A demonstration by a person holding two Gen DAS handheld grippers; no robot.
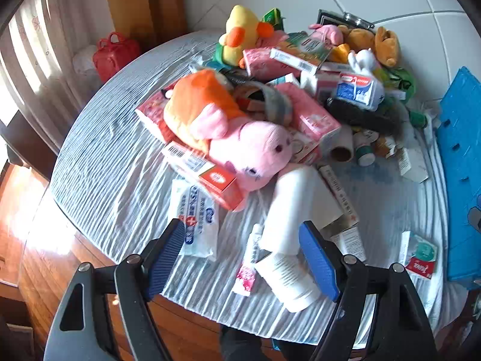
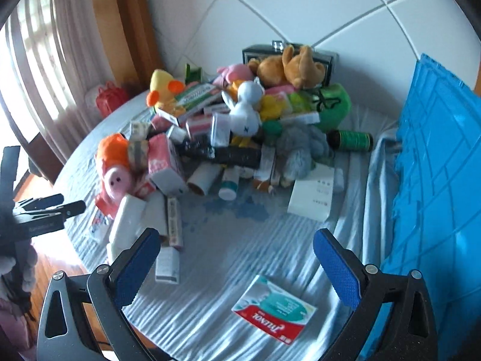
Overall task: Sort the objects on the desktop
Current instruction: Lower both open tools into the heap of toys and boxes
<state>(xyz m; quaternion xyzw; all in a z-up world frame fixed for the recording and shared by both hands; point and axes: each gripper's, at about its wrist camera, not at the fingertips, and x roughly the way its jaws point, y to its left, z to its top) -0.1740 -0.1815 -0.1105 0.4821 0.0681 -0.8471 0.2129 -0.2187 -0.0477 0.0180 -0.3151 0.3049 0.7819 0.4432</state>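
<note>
A heap of plush toys, medicine boxes and bottles covers the far half of a round table. A pink pig plush (image 1: 240,147) (image 2: 115,180) in orange lies at the heap's near left on red-and-white boxes. My left gripper (image 1: 242,228) hangs open above the table's near edge. Below its fingers lie a white bottle (image 1: 288,279), a white box (image 1: 296,207) and a pink sachet (image 1: 245,279), none of them gripped. My right gripper (image 2: 237,234) is open over bare cloth, with a Tylenol box (image 2: 273,310) (image 1: 419,254) lying flat just below it.
A blue plastic crate (image 2: 436,195) (image 1: 460,165) stands at the table's right edge. The striped light cloth (image 2: 210,300) covers the table. A yellow duck plush (image 1: 240,33) and brown plush (image 2: 288,66) top the heap. A red bag (image 1: 115,54) sits beyond the table by the curtain.
</note>
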